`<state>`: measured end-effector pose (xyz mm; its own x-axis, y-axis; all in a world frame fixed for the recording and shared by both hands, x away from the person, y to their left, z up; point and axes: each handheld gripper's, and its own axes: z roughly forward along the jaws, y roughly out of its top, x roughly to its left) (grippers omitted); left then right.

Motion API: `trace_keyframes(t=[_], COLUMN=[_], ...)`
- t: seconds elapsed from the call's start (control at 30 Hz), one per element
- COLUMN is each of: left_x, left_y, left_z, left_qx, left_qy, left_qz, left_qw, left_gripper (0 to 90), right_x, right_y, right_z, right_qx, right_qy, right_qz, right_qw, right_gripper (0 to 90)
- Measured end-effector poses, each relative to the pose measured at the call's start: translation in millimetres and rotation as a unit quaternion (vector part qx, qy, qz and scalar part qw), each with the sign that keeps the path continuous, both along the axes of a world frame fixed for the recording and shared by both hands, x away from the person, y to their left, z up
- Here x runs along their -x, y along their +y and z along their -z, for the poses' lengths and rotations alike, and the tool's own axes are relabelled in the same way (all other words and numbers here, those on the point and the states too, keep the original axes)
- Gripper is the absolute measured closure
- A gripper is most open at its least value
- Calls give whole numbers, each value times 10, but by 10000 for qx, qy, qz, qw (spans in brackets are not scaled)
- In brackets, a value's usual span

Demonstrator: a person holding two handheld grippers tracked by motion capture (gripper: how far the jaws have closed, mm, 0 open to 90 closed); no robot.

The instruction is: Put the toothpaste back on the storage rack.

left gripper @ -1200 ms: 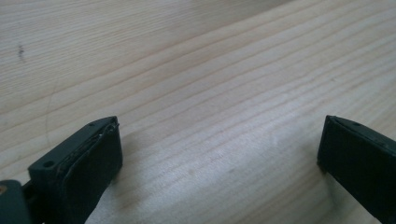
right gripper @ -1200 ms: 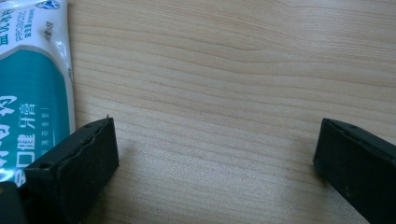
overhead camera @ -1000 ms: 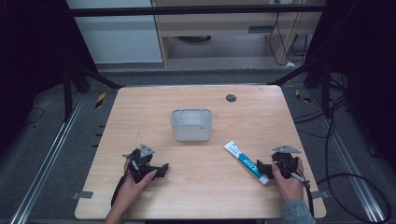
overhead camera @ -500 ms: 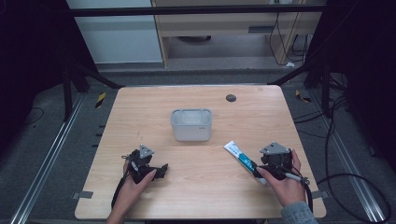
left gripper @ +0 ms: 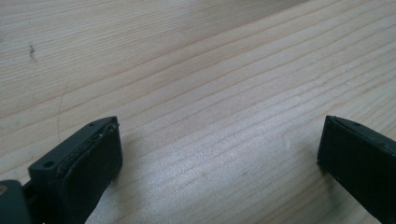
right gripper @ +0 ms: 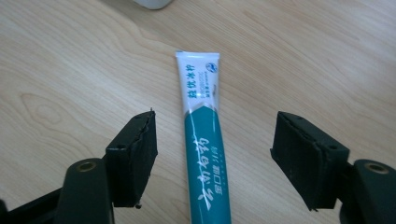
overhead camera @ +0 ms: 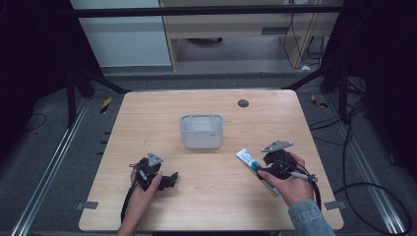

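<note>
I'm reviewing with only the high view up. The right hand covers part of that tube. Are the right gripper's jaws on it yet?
Observer: No. In the right gripper view the toothpaste tube lies lengthwise between the right gripper, with wood showing on both sides of it. The jaws have just been closing, but neither pad touches the tube.
Operator: Which end of the tube faces away from the gripper?
Observer: The flat white crimped end, printed with blue characters; the teal part runs back under the camera.
Operator: And the left gripper, anything in it?
Observer: Nothing. In the left gripper view the left gripper stands wide open over bare table.
</note>
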<state>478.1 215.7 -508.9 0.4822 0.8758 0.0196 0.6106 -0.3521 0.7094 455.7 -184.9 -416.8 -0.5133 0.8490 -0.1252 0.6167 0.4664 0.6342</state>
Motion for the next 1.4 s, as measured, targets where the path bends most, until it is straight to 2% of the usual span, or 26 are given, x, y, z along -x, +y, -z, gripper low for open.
trace_keyframes(t=[0.07,0.13,0.2,0.3,0.33,0.43,0.5,0.63,0.77,0.87,1.23,1.4], left_x=[-1,-5,-5,8,17,40,38,37,36,36,39,39], left_y=[-5,-14,-14,-13,-14,-40,-57,-59,-60,-60,-70,-84], left_z=[0,0,1,-1,1,1,1,2,1,1,0,2], left_qx=[-4,-5,-4,-14,-2,-8,-3,2,2,3,-1,5], left_qy=[0,-5,-5,6,-5,-9,-5,-2,1,2,2,-6], left_qz=[-22,-46,-46,-28,-34,-74,-46,-53,-54,-53,-32,1], left_qw=[10000,10000,10000,10000,10000,10000,10000,10000,10000,10000,10000,10000], left_gripper=[0,0,0,0,0,0,0,0,0,0,0,0], right_x=[6,3,-44,-84,-114,-138,-166,-217,-338,-460,-664,-729], right_y=[47,77,114,129,139,147,169,199,225,271,339,343], right_z=[-23,-32,3,39,74,105,151,195,250,280,391,417], right_qx=[36,-44,-44,-58,-89,-67,-53,63,236,220,373,369], right_qy=[-17,12,191,304,426,469,585,644,866,1009,1354,1494], right_qz=[-162,-262,-351,-387,-384,-411,-484,-410,-279,-241,-94,-26], right_qw=[9999,9996,9992,9988,9983,9980,9971,9971,9956,9944,9900,9881], right_gripper=[335,359,368,384,404,434,458,482,497,495,450,455])
